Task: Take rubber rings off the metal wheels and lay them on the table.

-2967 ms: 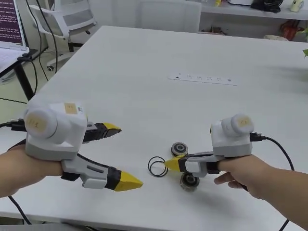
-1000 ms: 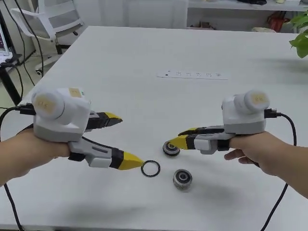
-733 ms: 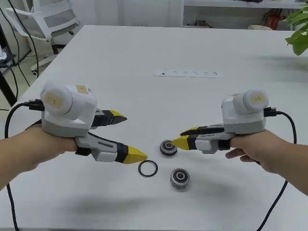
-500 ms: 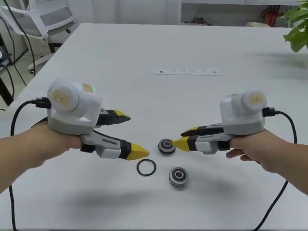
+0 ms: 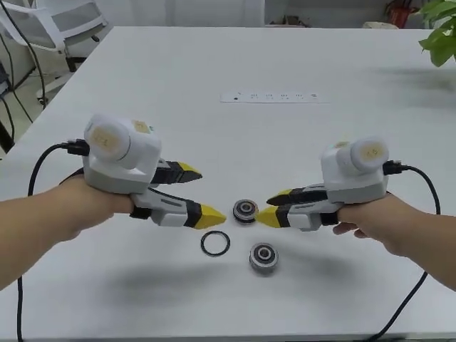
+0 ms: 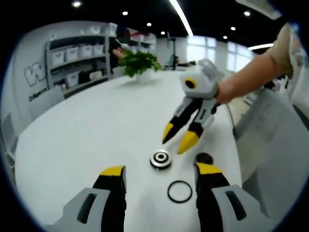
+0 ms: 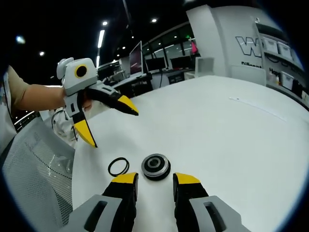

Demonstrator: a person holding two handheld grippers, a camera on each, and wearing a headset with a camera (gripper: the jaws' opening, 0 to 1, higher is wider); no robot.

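Two metal wheels with dark rims lie on the white table (image 5: 142, 92): one wheel (image 5: 245, 210) between the two grippers' tips, the other wheel (image 5: 263, 256) nearer me. A loose black rubber ring (image 5: 215, 244) lies flat to their left. My left gripper (image 5: 201, 192) hovers open just left of the far wheel (image 6: 161, 159), with the ring (image 6: 179, 191) below its lower jaw. My right gripper (image 5: 269, 208) is open by a narrow gap, empty, and points at the same wheel (image 7: 156, 166) from the right. The ring (image 7: 118, 166) lies left of that wheel.
A white power strip (image 5: 267, 97) lies flat farther back on the table. A plant's leaves (image 5: 438, 32) reach in at the far right. An office chair (image 5: 50, 25) stands off the table's far left corner. Cables trail from both grippers toward the table's near edge.
The right gripper has lifted from the ring by the near wheel and now points at the far wheel. The left gripper has moved right toward that wheel. Ring and wheels stayed put.
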